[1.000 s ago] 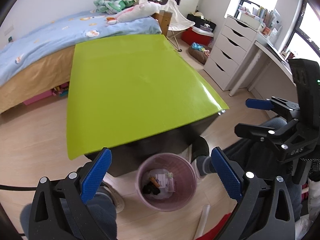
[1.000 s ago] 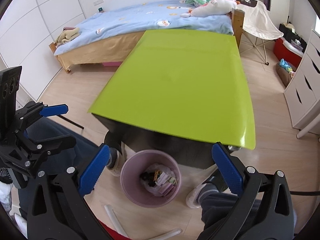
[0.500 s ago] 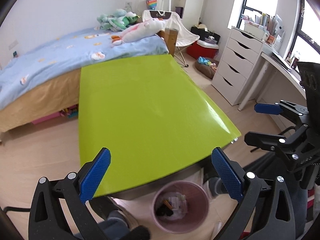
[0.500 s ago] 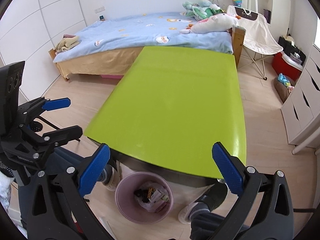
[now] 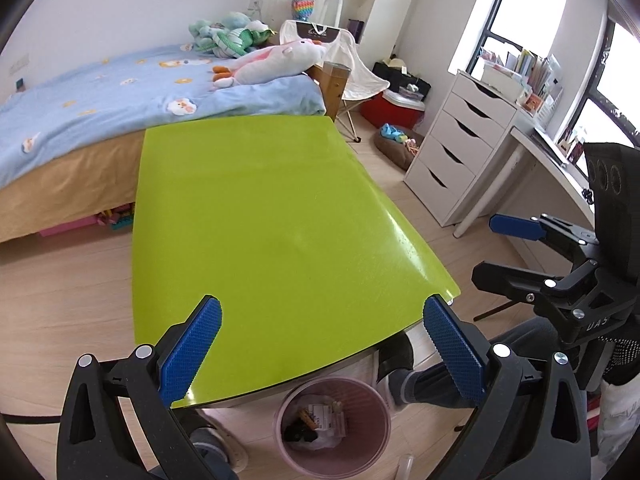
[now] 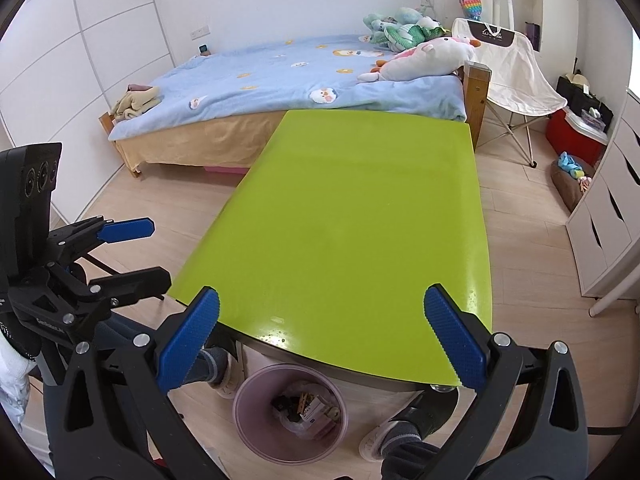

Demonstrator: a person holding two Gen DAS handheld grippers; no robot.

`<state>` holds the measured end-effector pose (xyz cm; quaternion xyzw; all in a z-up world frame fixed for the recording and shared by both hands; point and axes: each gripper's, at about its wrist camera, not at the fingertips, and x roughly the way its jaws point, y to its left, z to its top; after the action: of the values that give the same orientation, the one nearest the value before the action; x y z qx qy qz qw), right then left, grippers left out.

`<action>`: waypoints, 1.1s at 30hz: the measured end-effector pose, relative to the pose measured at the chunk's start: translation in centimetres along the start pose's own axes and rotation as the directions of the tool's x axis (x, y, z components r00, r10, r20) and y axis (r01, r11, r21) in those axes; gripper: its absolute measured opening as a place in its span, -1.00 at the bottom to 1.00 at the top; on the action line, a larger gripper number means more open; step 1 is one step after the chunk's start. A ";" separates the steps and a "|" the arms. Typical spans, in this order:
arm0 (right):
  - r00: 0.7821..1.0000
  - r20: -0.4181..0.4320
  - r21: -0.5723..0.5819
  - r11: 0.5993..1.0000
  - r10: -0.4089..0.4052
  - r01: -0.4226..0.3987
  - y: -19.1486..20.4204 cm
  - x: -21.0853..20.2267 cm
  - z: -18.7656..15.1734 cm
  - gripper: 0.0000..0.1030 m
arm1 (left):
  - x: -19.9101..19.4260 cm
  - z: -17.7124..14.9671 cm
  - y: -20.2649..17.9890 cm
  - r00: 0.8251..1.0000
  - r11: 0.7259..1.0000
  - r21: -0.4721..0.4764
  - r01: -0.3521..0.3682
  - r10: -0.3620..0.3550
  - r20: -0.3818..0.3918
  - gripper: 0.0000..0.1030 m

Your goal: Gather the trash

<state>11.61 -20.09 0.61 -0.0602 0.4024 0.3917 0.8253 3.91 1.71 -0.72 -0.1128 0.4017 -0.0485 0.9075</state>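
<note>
Both grippers were held above the near edge of the green table (image 5: 280, 220), at the lower part of each frame. The left gripper (image 5: 322, 350) had its jaws spread wide, holding nothing; the right gripper (image 6: 320, 344) likewise. The pink bin (image 6: 290, 414) stood on the floor at bottom centre, partly under the table's near edge, with trash (image 6: 306, 410) inside. A shoe (image 6: 384, 440) sat just beside it. Wood floor (image 6: 532, 280) lay open right of the table. A bed (image 6: 280, 76) touched or closely met the far edge; drawers (image 5: 460, 148) stood at right.
</note>
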 end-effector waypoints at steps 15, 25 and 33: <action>0.999 0.015 -0.014 0.999 -0.042 0.042 -0.5 0.1 0.0 0.94 | 0.3 0.2 -0.7 1.000 1.000 0.013 -0.010 0.010 0.000 0.88; 0.999 0.026 -0.014 0.999 -0.047 0.047 -0.3 0.0 -0.1 0.94 | 0.0 -0.1 -1.1 1.000 0.999 0.029 -0.021 0.021 0.008 0.88; 0.999 0.027 -0.014 0.999 -0.047 0.047 -0.3 0.0 -0.1 0.94 | -0.1 -0.1 -1.0 1.000 0.999 0.029 -0.022 0.022 0.010 0.88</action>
<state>11.75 -20.33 0.49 -0.0704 0.3871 0.3757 0.8391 3.77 0.73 -0.53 -0.0952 0.3978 -0.0440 0.9115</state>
